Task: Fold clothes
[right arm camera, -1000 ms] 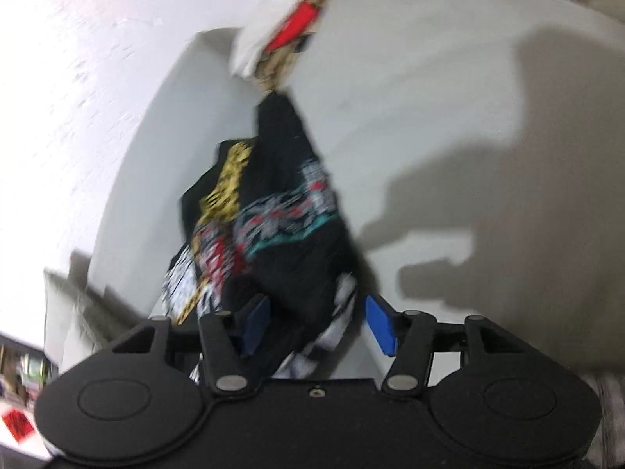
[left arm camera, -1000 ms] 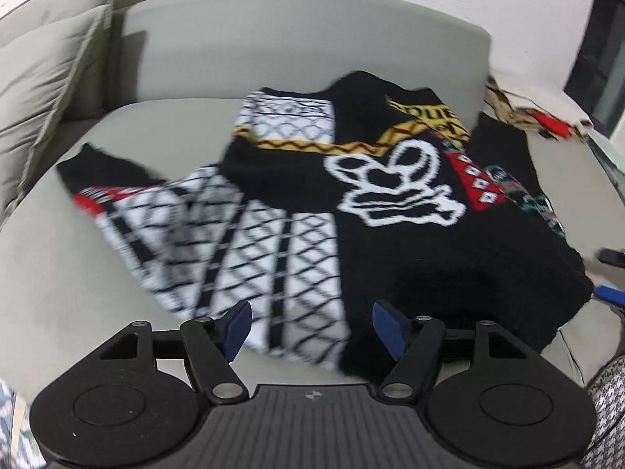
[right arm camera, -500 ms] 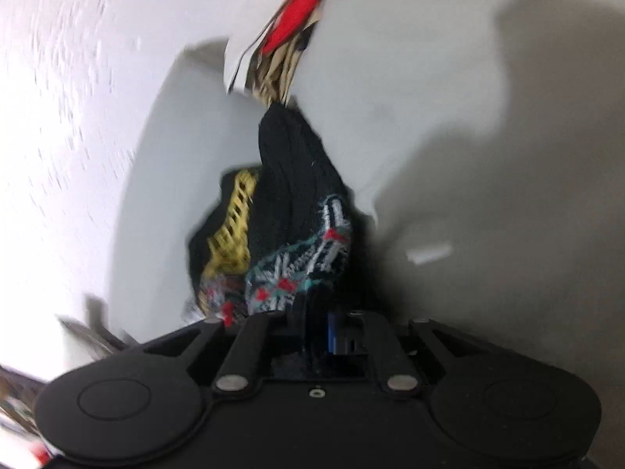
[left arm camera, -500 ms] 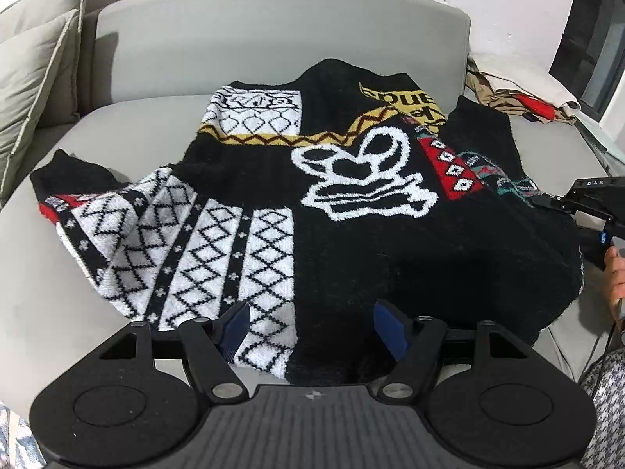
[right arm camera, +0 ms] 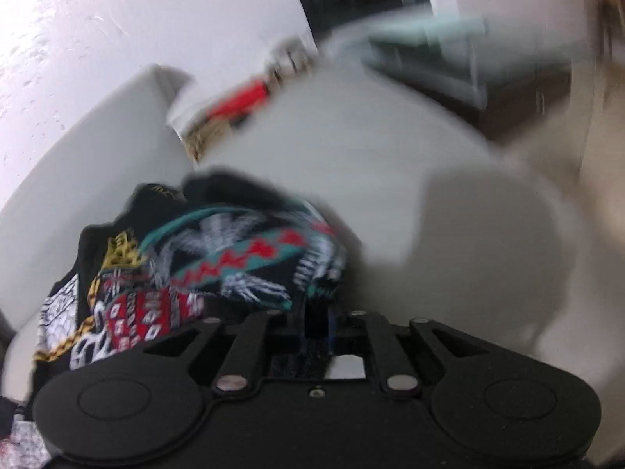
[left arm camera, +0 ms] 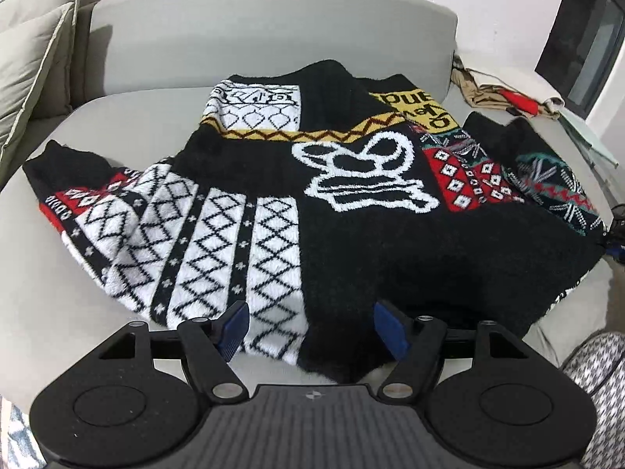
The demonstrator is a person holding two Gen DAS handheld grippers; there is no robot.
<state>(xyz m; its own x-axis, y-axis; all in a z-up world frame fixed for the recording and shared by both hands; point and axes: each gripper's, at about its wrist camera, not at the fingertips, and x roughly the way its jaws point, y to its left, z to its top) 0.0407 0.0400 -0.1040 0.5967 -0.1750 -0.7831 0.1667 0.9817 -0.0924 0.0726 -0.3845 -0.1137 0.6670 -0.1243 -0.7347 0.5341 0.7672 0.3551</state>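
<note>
A black knitted sweater with white diamond panels, a yellow band and red patches lies spread on the grey sofa. My left gripper is open just above the near hem, its blue pads either side of the fabric without pressing it. In the right wrist view, which is blurred, my right gripper has its jaws nearly together on the teal and red patterned edge of the sweater. Those jaws are opening slightly, with fabric still between them. The right fingertips are hidden by the cloth.
Grey cushions lean at the sofa's left end. A beige and red garment pile lies at the back right, also in the right wrist view. A dark window stands behind. Houndstooth fabric shows at the lower right.
My right gripper went from open around the sweater's edge to closed on it, then rose and turned. The sweater's right side now lies flatter. The left gripper stayed open over the hem.
</note>
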